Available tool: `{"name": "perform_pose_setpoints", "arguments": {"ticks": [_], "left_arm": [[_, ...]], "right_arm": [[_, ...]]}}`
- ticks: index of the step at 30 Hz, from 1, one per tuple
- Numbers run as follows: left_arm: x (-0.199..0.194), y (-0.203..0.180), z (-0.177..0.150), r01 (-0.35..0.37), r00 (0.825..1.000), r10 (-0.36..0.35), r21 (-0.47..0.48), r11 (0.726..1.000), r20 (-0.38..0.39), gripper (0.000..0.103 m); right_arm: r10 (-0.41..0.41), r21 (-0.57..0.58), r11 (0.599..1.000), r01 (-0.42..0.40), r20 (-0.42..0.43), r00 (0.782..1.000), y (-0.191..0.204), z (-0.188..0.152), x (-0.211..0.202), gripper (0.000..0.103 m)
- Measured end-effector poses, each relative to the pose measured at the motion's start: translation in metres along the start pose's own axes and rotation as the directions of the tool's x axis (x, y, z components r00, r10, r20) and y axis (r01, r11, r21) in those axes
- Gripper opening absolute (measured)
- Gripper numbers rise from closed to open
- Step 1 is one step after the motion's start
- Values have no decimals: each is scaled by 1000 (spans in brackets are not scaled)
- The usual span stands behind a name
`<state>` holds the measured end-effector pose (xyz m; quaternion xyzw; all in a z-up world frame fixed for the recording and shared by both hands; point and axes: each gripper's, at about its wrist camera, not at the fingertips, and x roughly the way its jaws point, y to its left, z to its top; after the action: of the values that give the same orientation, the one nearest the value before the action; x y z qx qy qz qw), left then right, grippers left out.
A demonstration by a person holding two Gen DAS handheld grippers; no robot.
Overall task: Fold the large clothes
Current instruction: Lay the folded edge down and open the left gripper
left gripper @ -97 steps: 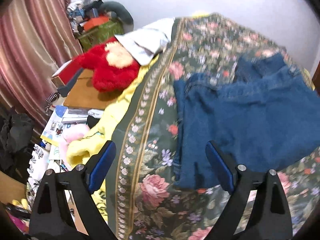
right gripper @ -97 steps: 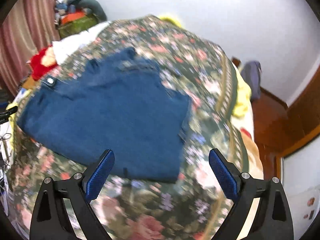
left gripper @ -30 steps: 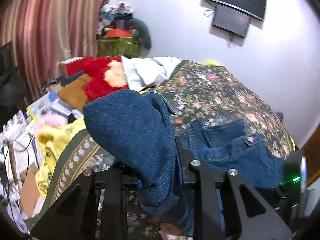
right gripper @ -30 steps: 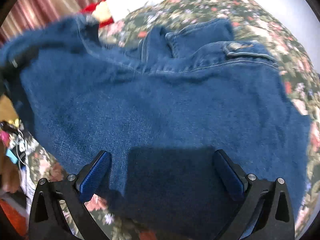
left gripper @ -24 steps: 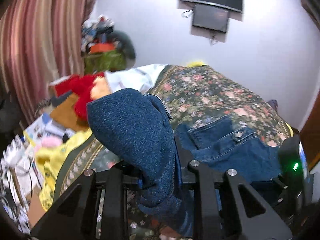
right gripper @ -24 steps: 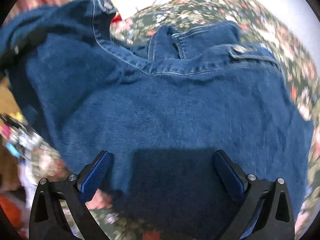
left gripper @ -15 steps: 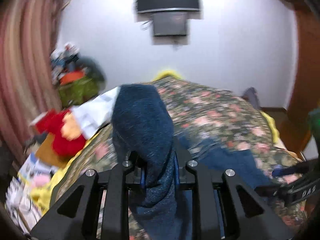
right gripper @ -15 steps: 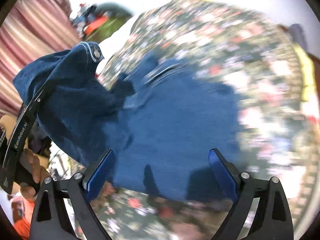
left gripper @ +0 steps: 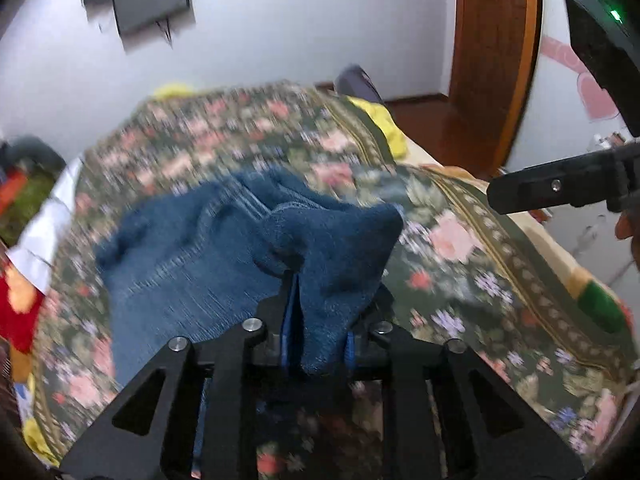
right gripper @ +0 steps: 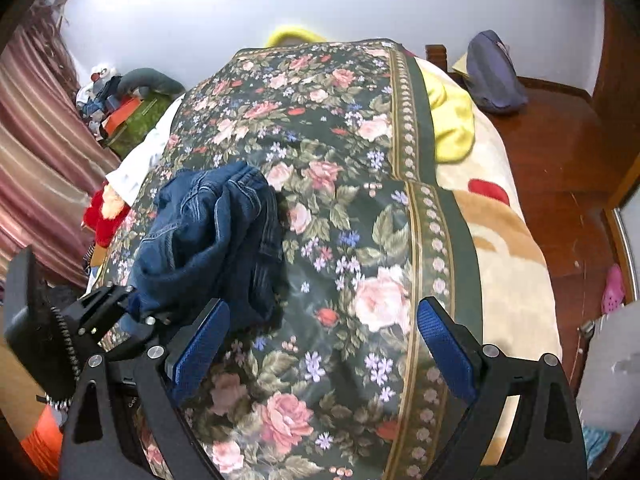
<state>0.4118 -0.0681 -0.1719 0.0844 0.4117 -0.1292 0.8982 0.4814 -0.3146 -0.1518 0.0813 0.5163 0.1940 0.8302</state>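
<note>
A blue denim garment [right gripper: 208, 240] lies bunched on the left half of the floral bedspread [right gripper: 360, 160]. In the left wrist view a fold of this denim [left gripper: 340, 248] stands up between the blue pads of my left gripper [left gripper: 316, 344]. The jaws are opening slightly while the cloth is still pinched. The same left gripper [right gripper: 124, 312] shows in the right wrist view at the lower left, gripping the garment's near edge. My right gripper [right gripper: 322, 312] hovers open above bare bedspread to the right of the denim, with nothing between its fingers. One of its fingers [left gripper: 556, 190] reaches in at the right.
A yellow blanket [right gripper: 452, 120] pokes out at the bed's right edge. Left of the bed sit a red plush toy [right gripper: 104, 208], a striped curtain [right gripper: 32, 140] and piled clutter [right gripper: 120, 96]. A grey bag [right gripper: 492, 76] rests on the wooden floor at the far right.
My left gripper has swung rightward across the bed with the denim fold, and the spread garment has gathered into a bunch. My right gripper has lifted off the denim and moved right over the bedspread.
</note>
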Motion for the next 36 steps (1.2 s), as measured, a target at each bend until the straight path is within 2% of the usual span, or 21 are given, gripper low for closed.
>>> {"name": "perform_pose_setpoints", "arguments": {"ticks": [3,4,5,7,13,17,19,22,24,25,26,27,31,36], "left_arm": [[-17,8,6,131,991,-133,-62,989,-20,51],[-23,11,6,159,987,-161,-74,984,-24,67],[-31,13,7,186,982,-189,-91,978,-21,74],[-50,20,6,181,983,-182,-113,977,2,74],[-85,75,-5,33,999,-32,-175,984,10,76],[-89,116,-21,-95,995,93,-225,970,-19,79],[-79,136,-33,-134,991,123,-254,958,-56,80],[-58,157,-52,-155,984,120,-298,942,-133,81],[-35,163,-65,-144,975,80,-316,938,-207,82],[-25,165,-75,-117,974,41,-341,933,-223,89],[-20,167,-81,-112,975,31,-363,925,-222,98],[-19,167,-87,-117,976,35,-378,918,-216,102],[-22,165,-96,-95,983,26,-378,921,-183,103],[-34,168,-106,-77,979,-1,-375,924,-202,103]], "right_arm": [[-1,-34,999,1,3,1000,13,-2,0,94],[1,-54,999,0,12,1000,21,-1,-1,94],[6,-64,998,-4,16,1000,26,0,-2,94],[33,-88,996,-30,29,999,40,3,-5,94],[106,-159,982,-99,36,994,89,15,3,95],[110,-197,974,-110,-7,994,114,18,30,95],[76,-207,975,-81,-34,997,120,18,52,95],[-3,-197,980,-14,-85,996,112,14,83,95],[-44,-205,979,20,-112,993,100,9,99,98],[-56,-215,976,27,-128,990,93,6,106,102],[-49,-216,976,17,-141,989,85,3,110,103],[-38,-209,978,6,-148,988,80,2,111,103],[31,-124,991,-55,-189,981,59,-7,110,103],[8,-135,990,-36,-204,979,61,-10,102,103]]}}
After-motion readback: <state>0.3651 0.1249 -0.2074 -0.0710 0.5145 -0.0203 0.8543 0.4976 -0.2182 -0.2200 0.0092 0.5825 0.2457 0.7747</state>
